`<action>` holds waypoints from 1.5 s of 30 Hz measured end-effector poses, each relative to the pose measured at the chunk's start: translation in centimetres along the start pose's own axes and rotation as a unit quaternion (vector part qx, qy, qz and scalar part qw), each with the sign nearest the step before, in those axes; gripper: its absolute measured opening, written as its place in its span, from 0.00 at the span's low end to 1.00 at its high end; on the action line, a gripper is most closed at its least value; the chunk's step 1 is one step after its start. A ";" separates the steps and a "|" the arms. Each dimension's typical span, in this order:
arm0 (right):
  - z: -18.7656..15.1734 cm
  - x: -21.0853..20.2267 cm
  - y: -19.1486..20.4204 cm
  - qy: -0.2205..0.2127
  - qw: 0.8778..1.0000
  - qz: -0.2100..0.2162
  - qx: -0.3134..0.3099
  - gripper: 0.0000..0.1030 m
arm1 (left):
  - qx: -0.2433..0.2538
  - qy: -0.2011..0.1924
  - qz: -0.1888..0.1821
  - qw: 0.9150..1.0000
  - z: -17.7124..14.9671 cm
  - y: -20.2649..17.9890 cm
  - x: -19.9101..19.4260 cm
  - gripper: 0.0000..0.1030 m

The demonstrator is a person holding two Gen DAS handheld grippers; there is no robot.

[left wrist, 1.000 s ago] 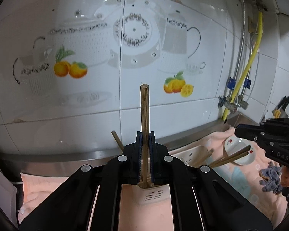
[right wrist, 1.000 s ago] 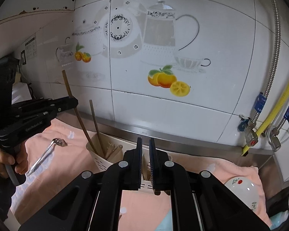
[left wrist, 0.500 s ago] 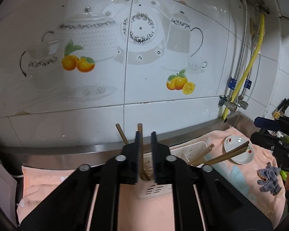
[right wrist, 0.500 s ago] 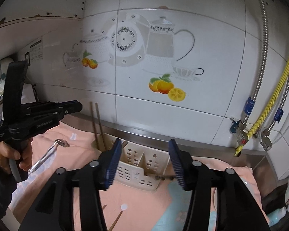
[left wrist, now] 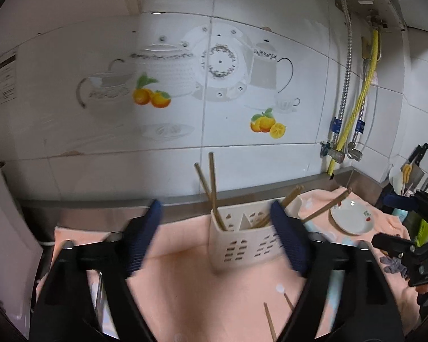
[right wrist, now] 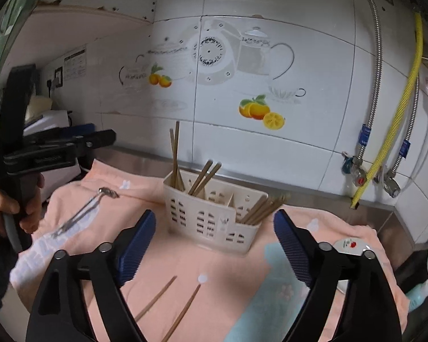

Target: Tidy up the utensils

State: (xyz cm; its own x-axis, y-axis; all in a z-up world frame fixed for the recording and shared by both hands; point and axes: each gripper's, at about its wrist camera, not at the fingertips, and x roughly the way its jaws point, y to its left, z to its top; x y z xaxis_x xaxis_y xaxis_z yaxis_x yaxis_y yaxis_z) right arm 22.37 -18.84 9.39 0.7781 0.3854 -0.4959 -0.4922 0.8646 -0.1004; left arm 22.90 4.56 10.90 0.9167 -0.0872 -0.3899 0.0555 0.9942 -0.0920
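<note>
A cream slotted utensil holder [left wrist: 244, 243] [right wrist: 214, 216] stands on the peach towel near the tiled wall. Wooden chopsticks [left wrist: 212, 188] [right wrist: 174, 154] stand in its left end, and more chopsticks [right wrist: 262, 208] lean in its middle and right compartments. Two loose chopsticks [right wrist: 182, 310] [left wrist: 269, 322] lie on the towel in front of it. A metal spoon [right wrist: 82, 211] lies on the towel to the left. My left gripper [left wrist: 216, 242] is open and empty, in front of the holder. My right gripper [right wrist: 214, 245] is open and empty, above the loose chopsticks.
A small white dish [left wrist: 351, 218] sits on the towel right of the holder. Yellow and steel hoses [right wrist: 391, 131] run down the wall at the right. Knives [left wrist: 416, 159] hang at the far right. A steel ledge [left wrist: 100, 208] runs along the wall base.
My left gripper let go of the chopstick into the holder, opened wide and pulled back. My right gripper also opened wide and drew back from the holder.
</note>
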 end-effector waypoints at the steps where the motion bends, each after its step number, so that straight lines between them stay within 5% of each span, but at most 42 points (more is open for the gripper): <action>1: -0.7 -0.2 0.4 -0.001 1.000 -0.001 0.000 0.85 | -0.001 -0.003 0.001 1.000 -0.5 0.1 -0.6 0.83; 8: -4.2 -0.6 2.1 0.016 1.000 0.002 0.008 0.90 | 0.004 -0.015 0.026 1.000 -3.3 0.0 -3.8 0.95; 28: -11.4 -1.1 6.0 0.056 0.998 -0.011 0.011 0.91 | 0.021 0.005 0.081 0.996 -10.8 -0.9 -8.3 0.95; 45: -17.5 0.3 7.3 0.116 0.990 0.025 0.072 0.91 | 0.013 0.042 0.110 0.993 -14.9 -0.1 -8.7 0.95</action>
State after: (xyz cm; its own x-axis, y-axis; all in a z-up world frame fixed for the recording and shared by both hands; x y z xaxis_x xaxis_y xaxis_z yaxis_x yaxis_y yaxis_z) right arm 12.14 -18.09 -6.60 0.6357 0.3579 -0.6840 -0.4537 0.8901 0.0441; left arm 9.04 4.31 0.60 0.8719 0.1285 -0.4725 -0.1315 0.9910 0.0268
